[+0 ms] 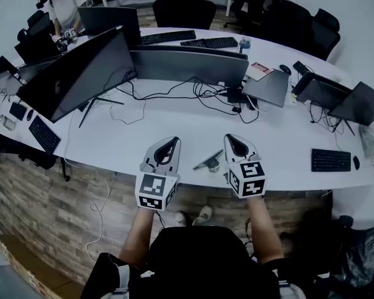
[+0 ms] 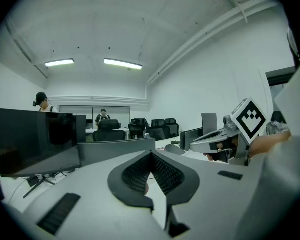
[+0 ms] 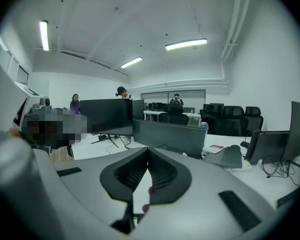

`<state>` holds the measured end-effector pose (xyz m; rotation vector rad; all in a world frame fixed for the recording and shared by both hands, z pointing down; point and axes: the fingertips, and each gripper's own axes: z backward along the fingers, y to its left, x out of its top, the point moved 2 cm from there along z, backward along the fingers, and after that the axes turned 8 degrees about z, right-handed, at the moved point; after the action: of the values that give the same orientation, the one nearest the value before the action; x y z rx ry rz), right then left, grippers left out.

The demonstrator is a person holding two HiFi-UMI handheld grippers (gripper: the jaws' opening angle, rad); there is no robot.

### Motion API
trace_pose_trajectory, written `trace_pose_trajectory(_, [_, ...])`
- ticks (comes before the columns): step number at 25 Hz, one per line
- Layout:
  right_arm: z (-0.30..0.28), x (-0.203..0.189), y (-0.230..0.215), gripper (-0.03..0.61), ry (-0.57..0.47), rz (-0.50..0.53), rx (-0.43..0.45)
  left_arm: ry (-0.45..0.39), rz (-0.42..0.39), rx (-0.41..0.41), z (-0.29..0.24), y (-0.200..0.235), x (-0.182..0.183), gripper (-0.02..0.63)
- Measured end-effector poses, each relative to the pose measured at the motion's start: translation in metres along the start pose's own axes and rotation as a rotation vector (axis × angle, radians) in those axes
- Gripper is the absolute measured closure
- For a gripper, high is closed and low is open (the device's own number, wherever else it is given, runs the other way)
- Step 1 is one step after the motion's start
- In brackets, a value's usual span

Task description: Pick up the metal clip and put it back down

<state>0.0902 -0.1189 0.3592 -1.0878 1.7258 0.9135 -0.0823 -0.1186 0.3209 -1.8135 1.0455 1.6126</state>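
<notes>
In the head view the metal clip, a small grey wedge, lies on the white desk near its front edge. It sits between my two grippers and neither touches it. My left gripper hangs over the desk edge to the clip's left, its jaws meeting at the tips with nothing between them. My right gripper is just right of the clip, also shut and empty. Both gripper views look level across the office, with the left gripper and right gripper closed; the clip is out of sight in both.
A row of dark monitors stands across the desk's middle, with tangled cables in front. Keyboards lie at the left and right. Office chairs and a person are beyond the desk.
</notes>
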Motion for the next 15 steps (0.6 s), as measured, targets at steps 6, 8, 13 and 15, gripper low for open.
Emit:
trace_pose_trajectory(6, [0.015, 0.032, -0.005, 0.552, -0.074, 0.027, -0.034, -0.066, -0.008, -0.029, 0.004, -0.003, 0.026, 0.603])
trace_pose_trajectory(8, [0.021, 0.041, -0.008, 0.552, -0.094, 0.034, -0.047, -0.080, -0.011, -0.037, 0.003, -0.003, 0.036, 0.603])
trace_pose_trajectory(13, [0.033, 0.062, -0.012, 0.552, -0.146, 0.052, -0.057, -0.118, -0.046, -0.042, 0.008, -0.006, 0.058, 0.603])
trace_pose_trajectory(15, [0.038, 0.070, -0.013, 0.554, -0.164, 0.059, -0.068, -0.131, -0.063, -0.045, 0.010, -0.007, 0.064, 0.603])
